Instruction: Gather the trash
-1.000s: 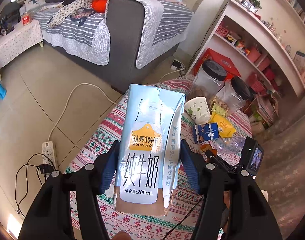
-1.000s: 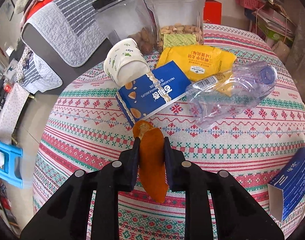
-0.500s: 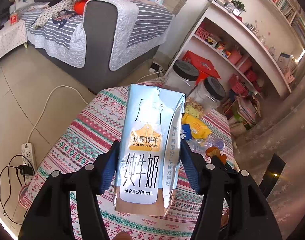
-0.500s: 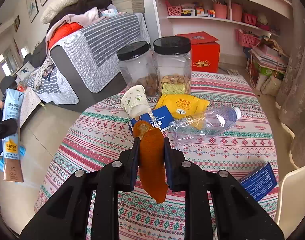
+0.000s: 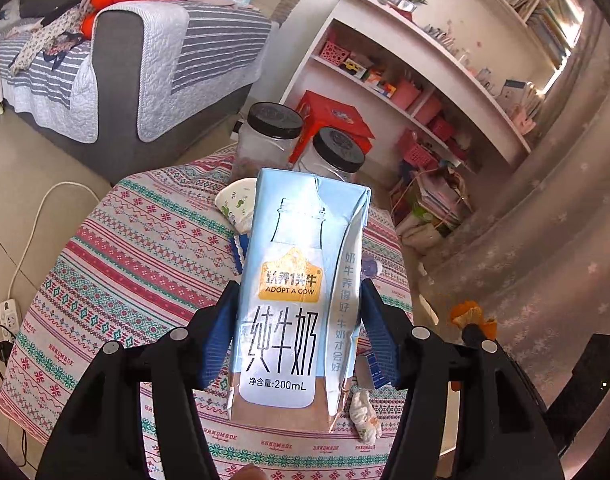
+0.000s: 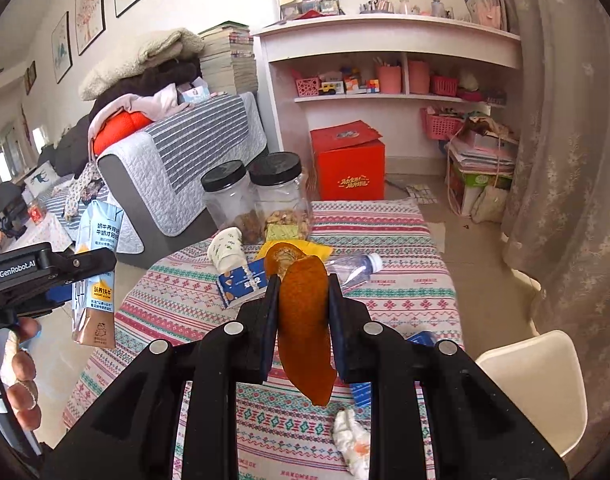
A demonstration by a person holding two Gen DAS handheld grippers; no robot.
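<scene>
L gripper (image 5: 301, 320) clamped on pale-blue 200 mL milk carton (image 5: 301, 292), upright, blue pads on both side faces. R gripper (image 6: 303, 312) clamped on curled orange peel strip (image 6: 305, 320), tail hanging below the fingers.

Change vs 1 s ago: both grippers lifted and pulled back from the round surface w/ striped knit-pattern cloth (image 6: 389, 232). The clutter sat right under the R gripper then; now it lies farther off and lower, and the whole room shows. Grips unchanged. Reading: pick-ups done, both loads in transit to a bin; no bin in view.

Near, on the cloth: crumpled white tissue (image 6: 353, 440) close to the near rim, under the R gripper. Blue box corner (image 6: 421, 338) beside it.

Mid: blue snack box (image 6: 241, 284), tipped paper cup (image 6: 227, 254), yellow foil pouch (image 6: 319, 250), empty clear plastic bottle (image 6: 353, 266) — trash left to collect.

Far: two black-lidded clear jars (image 6: 257, 200) at the far rim, prob. not trash.

Room: white chair (image 6: 537, 384) tight at R of the rim; curtain beyond. Open floor to L, toward the grey sofa (image 6: 173, 168); power strip and cord (image 5: 9, 312) on the floor there.
</scene>
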